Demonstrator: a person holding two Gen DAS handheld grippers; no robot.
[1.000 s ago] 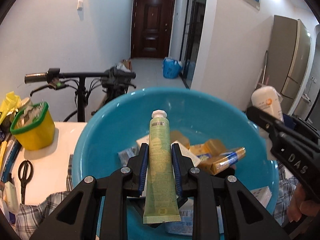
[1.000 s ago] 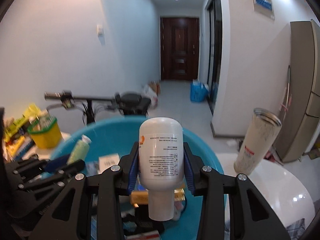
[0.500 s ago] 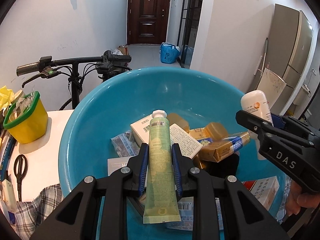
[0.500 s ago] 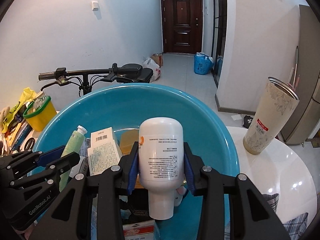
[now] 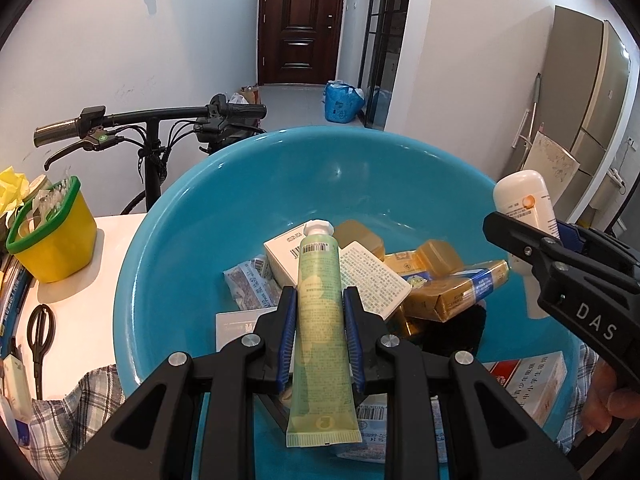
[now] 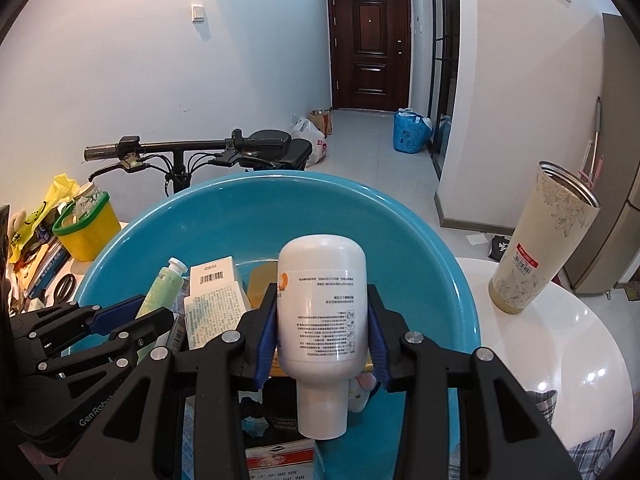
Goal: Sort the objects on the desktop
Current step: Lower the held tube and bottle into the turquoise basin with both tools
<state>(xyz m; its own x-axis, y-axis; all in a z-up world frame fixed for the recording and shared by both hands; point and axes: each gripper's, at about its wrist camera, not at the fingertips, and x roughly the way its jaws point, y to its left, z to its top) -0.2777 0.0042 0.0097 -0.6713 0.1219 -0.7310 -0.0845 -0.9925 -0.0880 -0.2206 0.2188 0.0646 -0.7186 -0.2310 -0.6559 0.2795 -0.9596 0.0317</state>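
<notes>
My left gripper [image 5: 319, 304] is shut on a pale green tube [image 5: 320, 320] with a white cap, held over the blue basin [image 5: 192, 240]. My right gripper [image 6: 322, 312] is shut on a white bottle [image 6: 322, 312], cap toward the camera, also over the basin [image 6: 440, 264]. The basin holds several boxes, among them a white box [image 5: 284, 256] and gold packets [image 5: 460, 292]. The right gripper with the bottle [image 5: 524, 200] shows at the right of the left wrist view. The left gripper with the tube [image 6: 160, 292] shows at the left of the right wrist view.
A yellow pot with a green rim [image 5: 52, 236] and black scissors [image 5: 38, 332] sit on the white table left of the basin. A tall patterned cup [image 6: 544, 240] stands on the table at the right. A bicycle handlebar [image 5: 152, 116] is behind the table.
Both grippers have tilted down over the basin, so more of its contents shows. Each still holds its object.
</notes>
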